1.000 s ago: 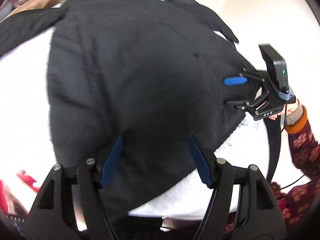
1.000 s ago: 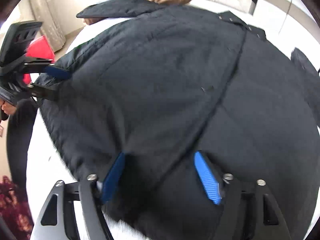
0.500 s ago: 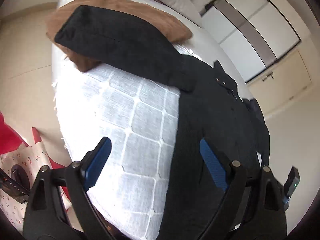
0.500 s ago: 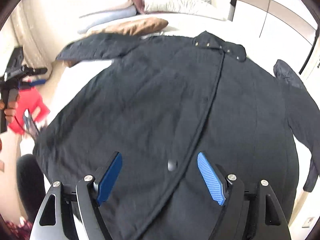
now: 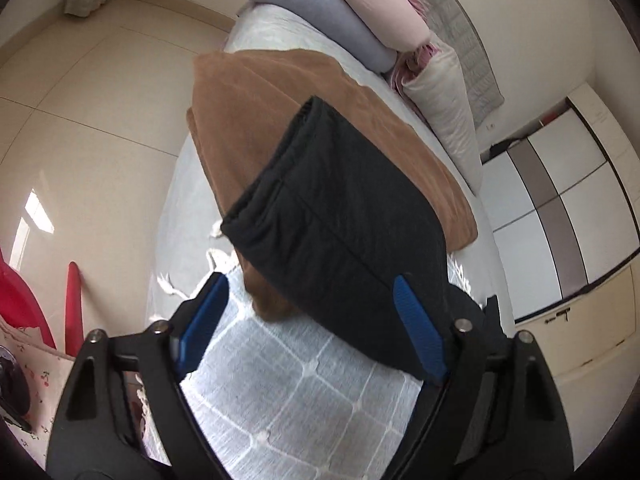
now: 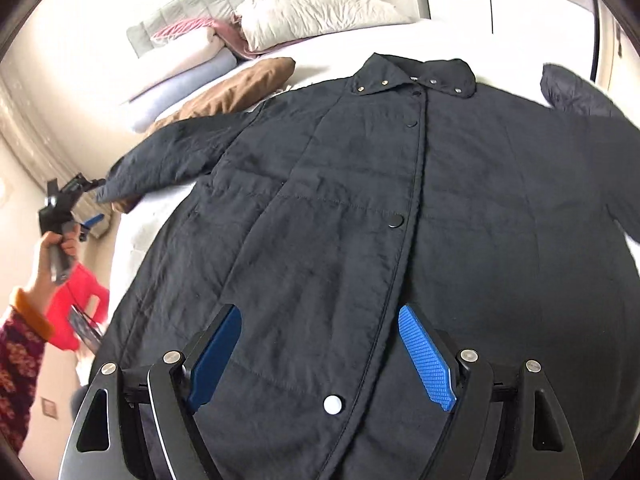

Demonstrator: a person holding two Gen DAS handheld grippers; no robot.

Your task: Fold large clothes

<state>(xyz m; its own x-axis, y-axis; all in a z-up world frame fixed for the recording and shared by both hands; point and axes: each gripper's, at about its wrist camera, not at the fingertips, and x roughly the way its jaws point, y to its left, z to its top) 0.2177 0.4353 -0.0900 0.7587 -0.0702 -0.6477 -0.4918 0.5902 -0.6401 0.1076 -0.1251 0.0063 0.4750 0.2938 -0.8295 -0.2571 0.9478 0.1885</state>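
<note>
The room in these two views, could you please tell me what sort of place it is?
Most likely a bedroom at home. A black coat lies spread on a bed with a white quilted cover, pillows are piled at its head, and a wardrobe stands along the wall.

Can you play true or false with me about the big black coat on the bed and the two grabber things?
1. The black coat lies spread flat on the bed. True.
2. The coat's sleeve lies over a brown blanket. True.
3. The left gripper is clamped on the sleeve. False: its jaws are open, holding nothing.
4. The right gripper is shut. False: its jaws are open above the coat.
5. The coat's collar is red. False: it is black.
</note>
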